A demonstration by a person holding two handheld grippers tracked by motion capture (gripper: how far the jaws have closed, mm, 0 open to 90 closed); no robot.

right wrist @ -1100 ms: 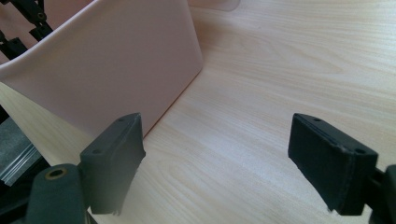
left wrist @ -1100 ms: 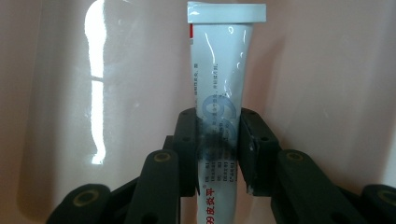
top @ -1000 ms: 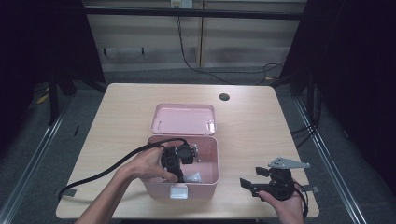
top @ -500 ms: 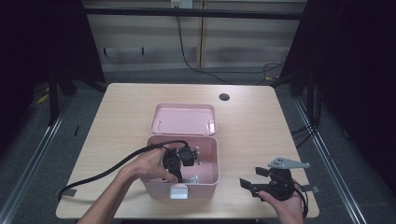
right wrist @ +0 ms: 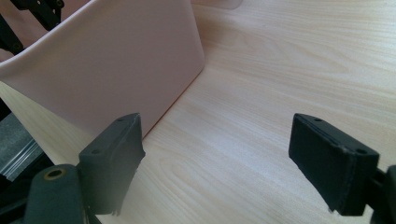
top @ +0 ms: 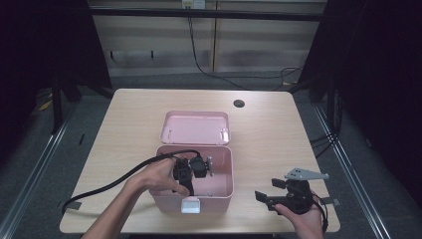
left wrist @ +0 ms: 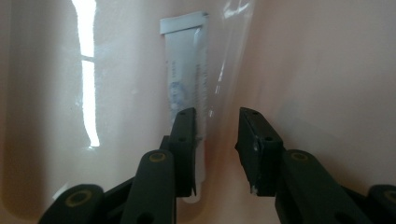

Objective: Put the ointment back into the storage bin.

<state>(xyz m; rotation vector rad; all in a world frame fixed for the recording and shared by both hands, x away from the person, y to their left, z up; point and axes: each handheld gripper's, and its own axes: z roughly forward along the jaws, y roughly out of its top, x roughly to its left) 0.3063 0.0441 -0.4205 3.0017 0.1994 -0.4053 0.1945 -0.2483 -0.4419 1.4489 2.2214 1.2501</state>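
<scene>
A pink box (top: 227, 175) stands open at the table's front middle, its lid (top: 195, 128) lying flat behind it. My left gripper (top: 204, 168) reaches down inside it. In the left gripper view, my left gripper (left wrist: 217, 135) has its jaws slightly apart; they have just been opening. A white tube in a clear plastic wrapper (left wrist: 182, 70) lies on the box's floor, the tube beside the left jaw and the wrapper running between the jaws, with no pad pressing on it. My right gripper (top: 267, 190) rests open and empty on the table right of the box (right wrist: 107, 60).
A white latch (top: 190, 205) sits on the box's front wall. The left gripper's black cable (top: 114, 181) trails off to the table's left front. A dark round hole (top: 239, 103) marks the tabletop at the back right. Bare wood (right wrist: 261, 70) lies ahead of the right gripper.
In the high view the left hand and its gripper stay inside the box with barely any shift. The right gripper rests in the same spot.
</scene>
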